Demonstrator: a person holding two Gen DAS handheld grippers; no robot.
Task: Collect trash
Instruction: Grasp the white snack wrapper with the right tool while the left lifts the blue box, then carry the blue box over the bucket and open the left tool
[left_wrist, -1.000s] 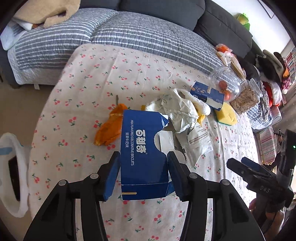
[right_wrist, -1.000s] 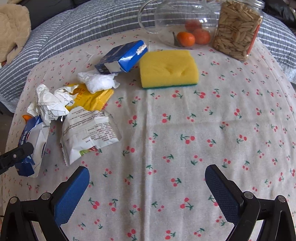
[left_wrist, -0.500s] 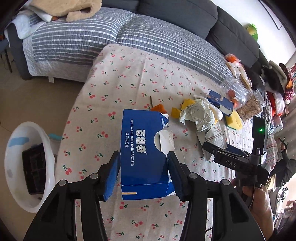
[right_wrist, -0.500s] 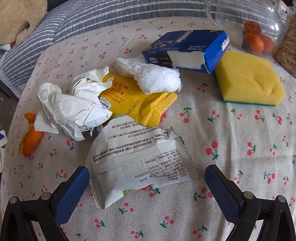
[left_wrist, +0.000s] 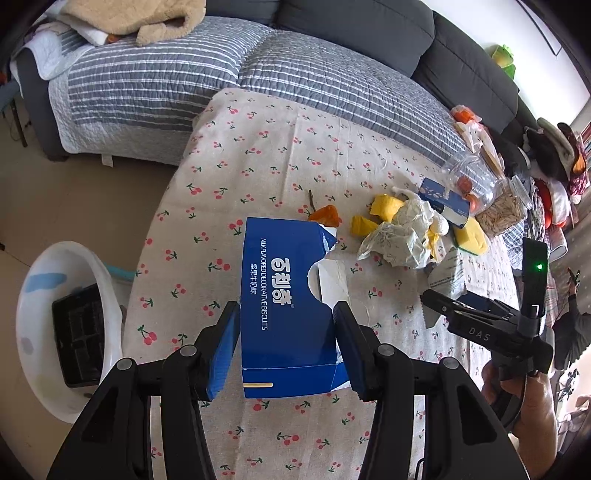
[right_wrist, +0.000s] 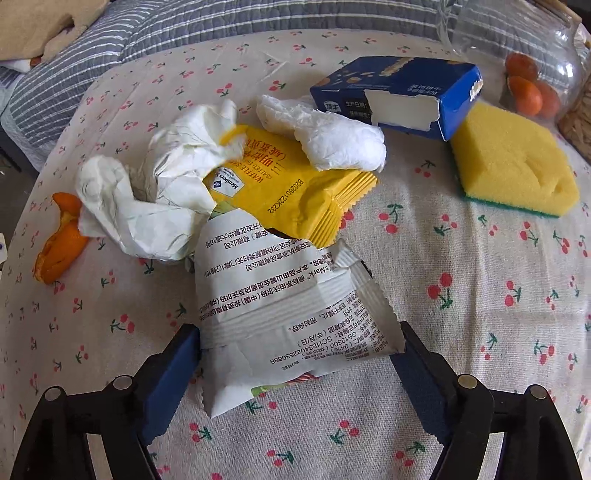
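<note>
Left wrist view: a counter (left_wrist: 258, 155) under a cherry-print cloth stands against a sofa (left_wrist: 332, 81) with grey striped covers and dark back cushions. A white bin (left_wrist: 107, 295) sits on the floor beside the counter's edge, a dark tray-like thing inside it; what that thing is cannot be made out. The left claw (left_wrist: 286, 343) is closed on a blue biscuit box (left_wrist: 284, 306), pads pressed to both sides, the box raised above the cloth. The right claw (left_wrist: 436, 314) enters at the right, partly cut off by the frame.

Right wrist view: the right claw (right_wrist: 299, 362) is spread wide, its pads to either side of a white printed wrapper (right_wrist: 288, 314) lying on the cloth; whether they touch the wrapper cannot be told. Behind it lie a yellow wrapper (right_wrist: 295, 192), crumpled white paper (right_wrist: 155, 192), a tissue wad (right_wrist: 332, 136), orange peel (right_wrist: 59, 240), a second blue box (right_wrist: 399, 96) and a yellow sponge (right_wrist: 513, 162). A clear jar (right_wrist: 517, 48) holding oranges is cropped at the top right edge.
</note>
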